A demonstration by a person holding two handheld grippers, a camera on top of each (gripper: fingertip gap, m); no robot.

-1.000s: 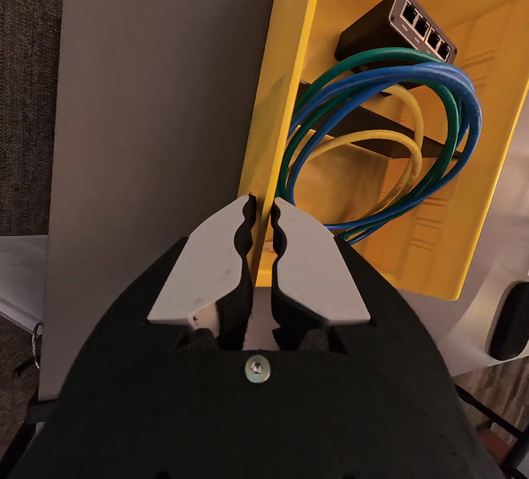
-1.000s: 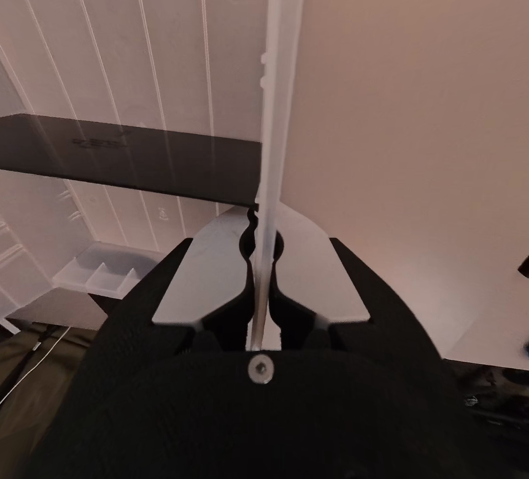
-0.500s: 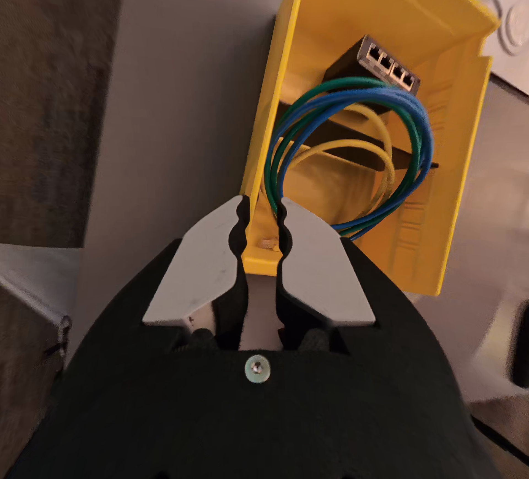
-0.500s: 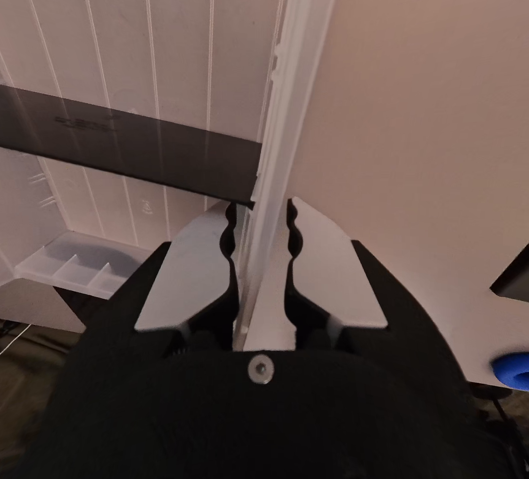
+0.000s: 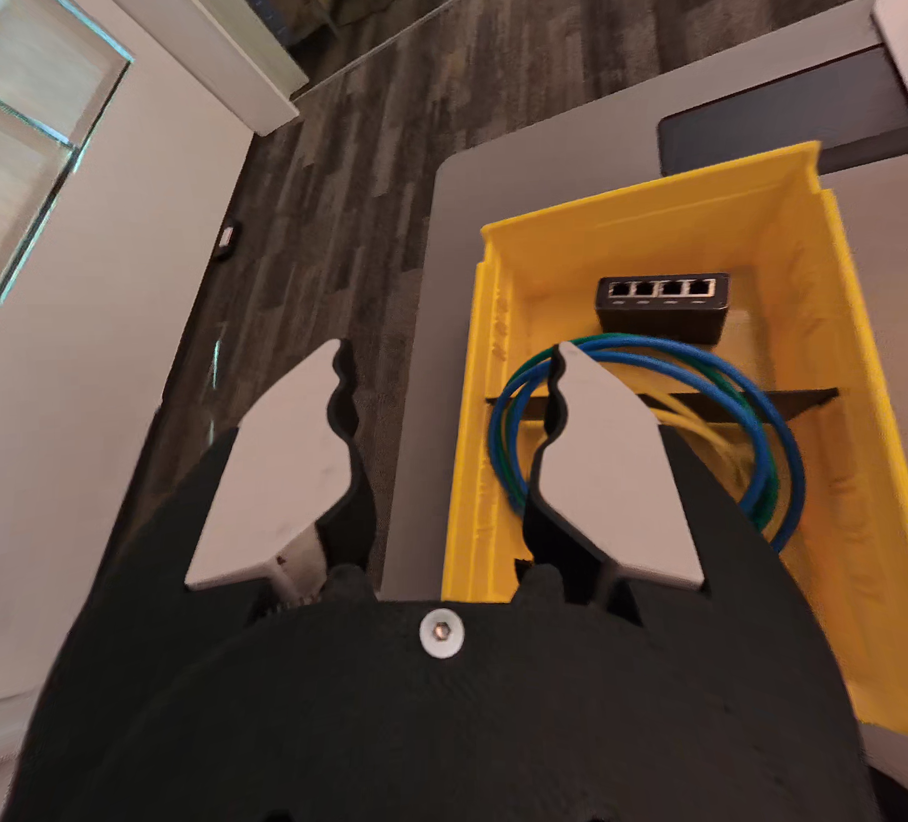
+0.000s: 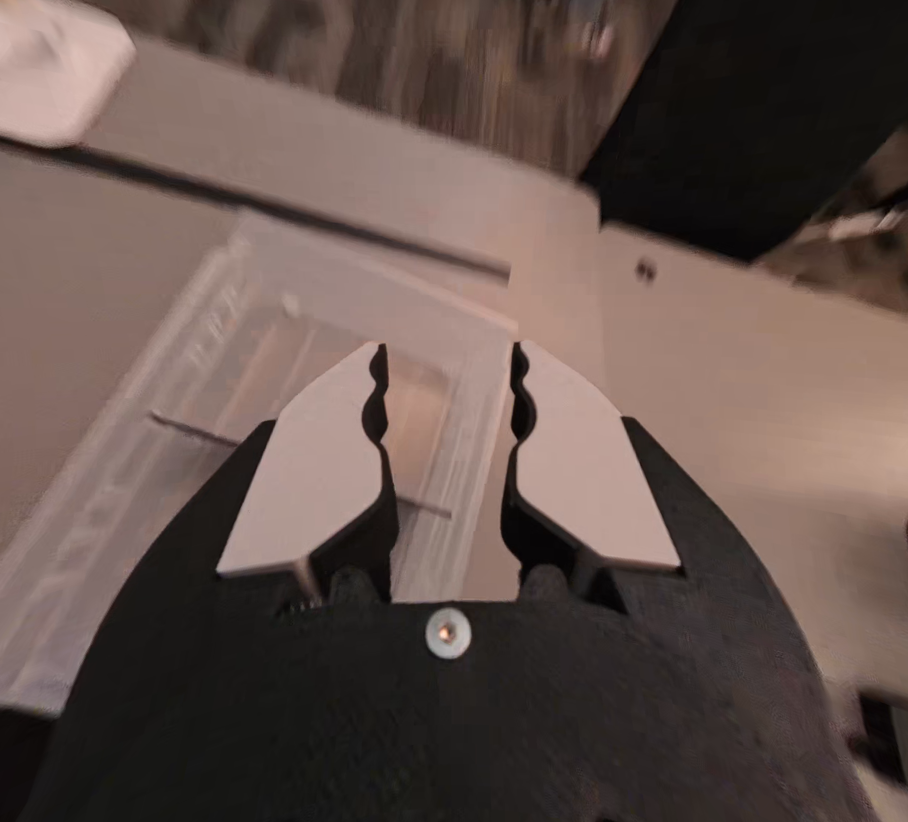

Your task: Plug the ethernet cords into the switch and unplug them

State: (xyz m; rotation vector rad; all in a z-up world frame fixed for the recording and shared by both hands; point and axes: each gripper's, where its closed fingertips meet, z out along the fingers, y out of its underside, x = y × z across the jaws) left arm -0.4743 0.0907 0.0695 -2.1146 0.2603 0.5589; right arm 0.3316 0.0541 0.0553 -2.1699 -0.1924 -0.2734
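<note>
A yellow bin stands on a grey table in the left wrist view. At its far end lies a black switch with a row of empty ports. In front of it lie coiled blue, green and yellow ethernet cords, none plugged in. My left gripper is open and empty, raised above the bin's left wall. My right gripper is open and empty, raised above the right wall of a clear plastic bin.
A black divider crosses the yellow bin under the cords. A dark pad lies beyond the bin. Dark floor lies past the table's left edge. The right wrist view is blurred; a white box sits far left. My hands' fingertips stand some 80 cm from each other.
Both grippers have let go of their bin walls, opened wide and pulled up and back. The yellow bin now sits level on the table.
</note>
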